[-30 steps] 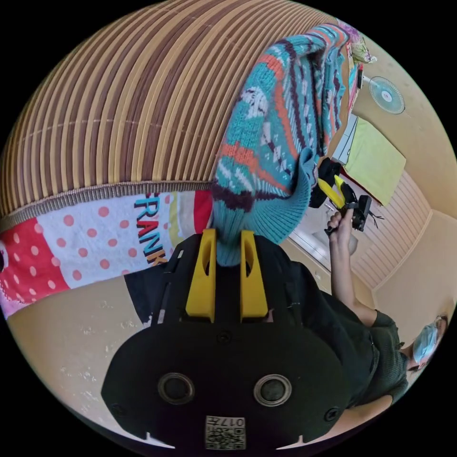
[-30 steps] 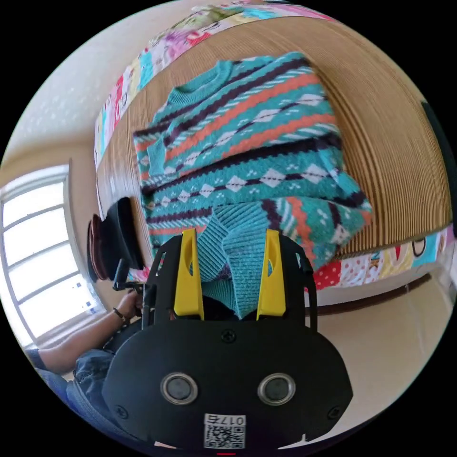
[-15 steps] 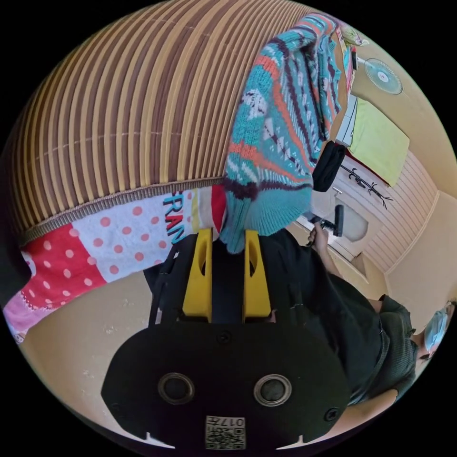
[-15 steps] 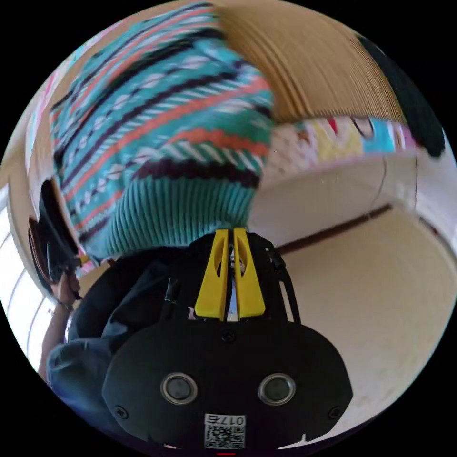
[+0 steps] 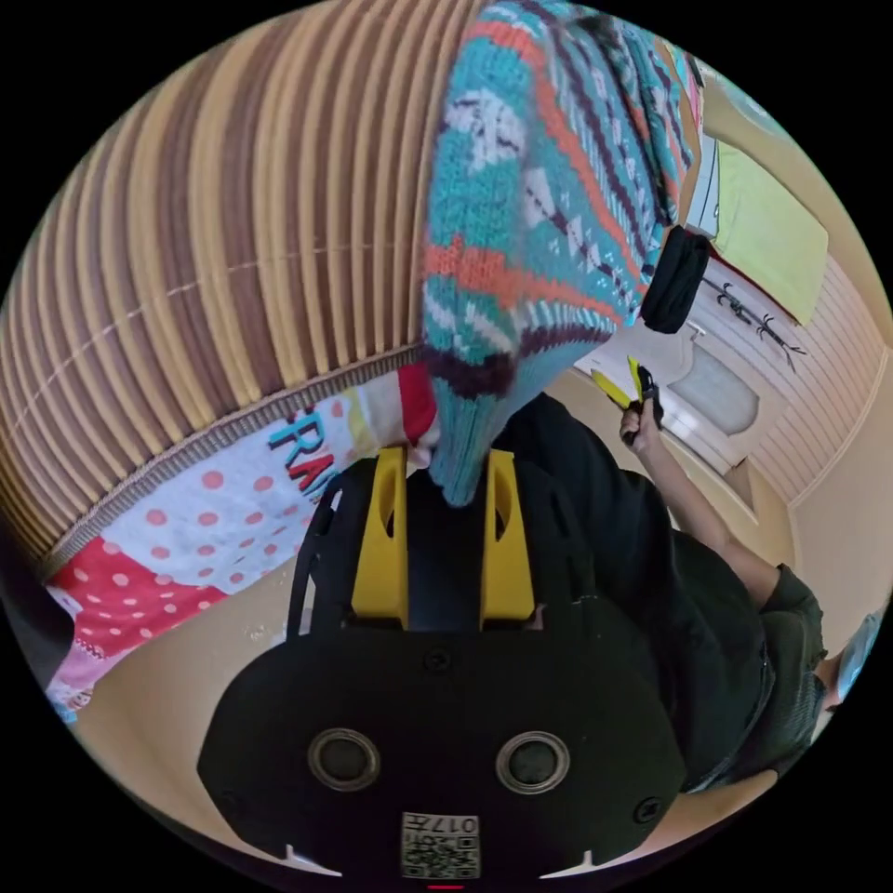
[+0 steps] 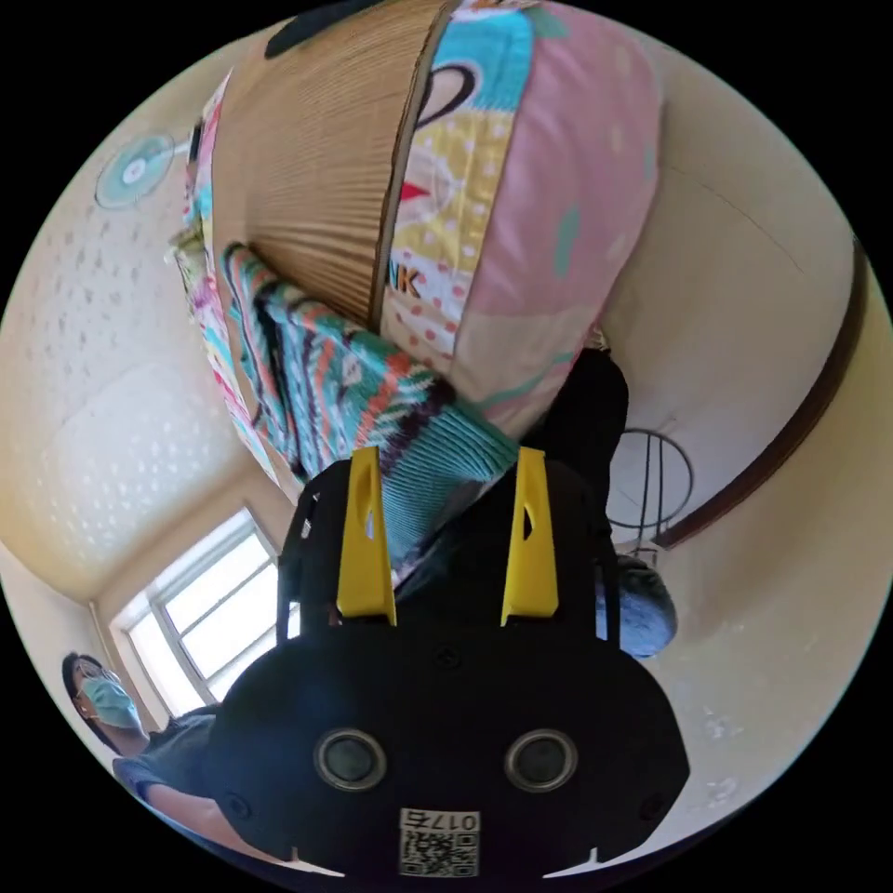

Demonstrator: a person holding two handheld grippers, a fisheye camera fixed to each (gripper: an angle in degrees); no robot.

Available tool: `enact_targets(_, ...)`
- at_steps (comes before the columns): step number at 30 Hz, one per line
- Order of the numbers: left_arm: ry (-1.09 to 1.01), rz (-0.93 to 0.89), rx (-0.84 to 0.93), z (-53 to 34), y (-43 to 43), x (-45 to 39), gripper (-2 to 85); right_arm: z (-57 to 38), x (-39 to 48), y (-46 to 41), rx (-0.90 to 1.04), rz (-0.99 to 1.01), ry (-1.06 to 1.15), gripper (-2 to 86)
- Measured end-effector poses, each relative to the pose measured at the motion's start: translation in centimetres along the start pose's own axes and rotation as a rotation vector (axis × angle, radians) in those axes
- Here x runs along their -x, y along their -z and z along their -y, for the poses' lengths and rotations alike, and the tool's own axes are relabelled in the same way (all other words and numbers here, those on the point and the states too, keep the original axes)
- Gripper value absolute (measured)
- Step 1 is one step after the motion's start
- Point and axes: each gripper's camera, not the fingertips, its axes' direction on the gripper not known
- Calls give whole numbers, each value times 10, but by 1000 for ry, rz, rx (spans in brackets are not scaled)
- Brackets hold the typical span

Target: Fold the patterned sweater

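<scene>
Our right gripper (image 6: 446,539) had let go of the sweater (image 6: 353,391): half a second before, its jaws were pressed together at the ribbed hem, and now they stood wide apart with nothing between them. We judged that this fold was laid down. Our left gripper (image 5: 446,493) had its jaws a little apart, with the sweater's hem (image 5: 465,446) between them; we could not tell if they pressed it. The sweater lay on the striped mat (image 5: 214,251), at the bed's edge.

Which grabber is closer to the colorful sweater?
Left. The left gripper has the sweater hem hanging between its jaws; the right gripper is off beside it, open.
</scene>
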Motion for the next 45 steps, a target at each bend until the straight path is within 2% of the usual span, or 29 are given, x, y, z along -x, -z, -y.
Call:
enact_targets(4,-59,88,15,-3,-4,-18,47,22,1,-18,96,-97,81,274)
enact_targets(7,-80,18,4,-13,1,-12,44,35,6,-34,153,-148,132,266)
enact_targets(9,-109,-171,-1,-22,10,1,43,41,2,-40,218,-83,141,195)
enact_targets(10,-115,-220,-3,-24,12,5,42,41,0,-40,241,-59,143,170)
enact_targets(12,-131,-310,-31,-34,29,15,42,33,-8,-31,330,-59,200,66)
enact_targets(13,-143,-322,-37,-37,33,15,42,30,-11,-25,347,-52,222,58)
enact_targets(14,-175,-354,-48,-41,42,15,42,25,-16,-12,391,54,269,46)
enact_targets(15,-215,-413,-68,-46,51,14,42,20,-21,3,434,247,315,39)
enact_targets(18,-338,-588,-143,-62,73,5,41,-4,-12,61,426,644,503,29)
enact_targets(21,-483,-700,-205,-87,93,-8,41,-40,16,121,337,711,727,23)
enact_targets(24,-625,-820,-208,-118,100,-19,40,-67,38,157,333,825,895,18)
enact_targets(27,-746,-894,-248,-144,101,-27,40,-74,48,183,285,938,1001,16)
enact_targets(29,-760,-920,-305,-146,100,-25,40,-58,49,192,218,951,981,15)
enact_targets(34,-680,-919,-477,-87,110,-22,40,24,69,180,111,924,820,19)
enact_targets(35,-640,-873,-553,-65,122,-24,40,47,77,176,59,922,776,22)
enact_targets(37,-478,-804,-683,-32,138,-22,42,80,86,167,-36,884,650,31)
enact_targets(38,-365,-772,-744,-11,144,-23,50,99,88,159,-100,863,513,47)
enact_targets(40,-259,-703,-782,16,150,-29,81,113,85,152,-247,955,394,66)
enact_targets(42,-186,-509,-790,30,151,-34,108,113,76,136,-434,1105,234,67)
enact_targets(43,-149,-433,-785,30,149,-34,116,111,74,129,-463,1131,199,59)
enact_targets(45,-13,-153,-734,27,126,-24,158,106,74,97,-450,1178,147,32)
